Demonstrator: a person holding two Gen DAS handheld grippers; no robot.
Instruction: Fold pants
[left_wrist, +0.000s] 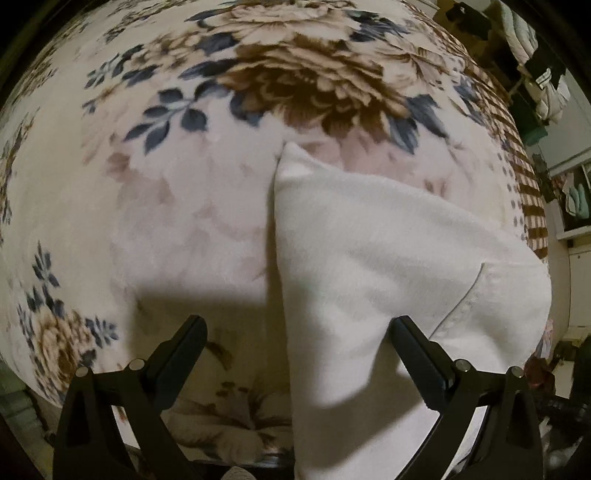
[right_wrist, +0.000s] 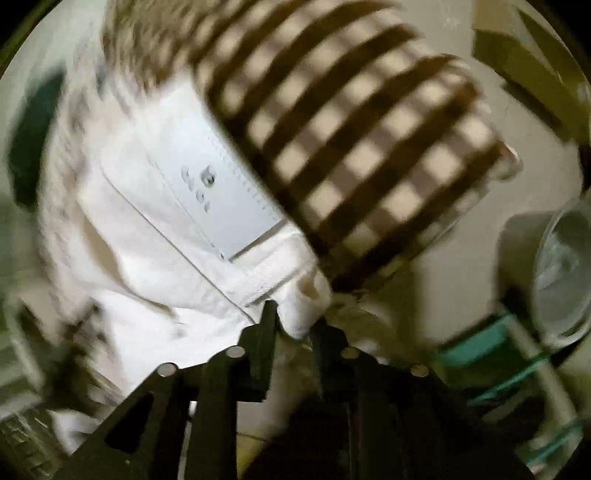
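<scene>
White pants (left_wrist: 369, 266) lie on a floral blanket (left_wrist: 184, 166), one leg reaching away up the middle of the left wrist view. My left gripper (left_wrist: 299, 332) is open over the near end of the cloth, its fingers wide apart with the fabric between them. In the blurred right wrist view the pants' waistband with a grey label (right_wrist: 221, 192) fills the left side. My right gripper (right_wrist: 295, 317) is shut on the waistband corner of the pants (right_wrist: 306, 295).
A brown and cream checked cloth (right_wrist: 351, 147) lies beside the waistband and along the bed's right edge (left_wrist: 524, 177). A clear glass vessel (right_wrist: 561, 266) and a teal item (right_wrist: 476, 343) sit low at the right. Hanging clothes (left_wrist: 546, 92) stand beyond the bed.
</scene>
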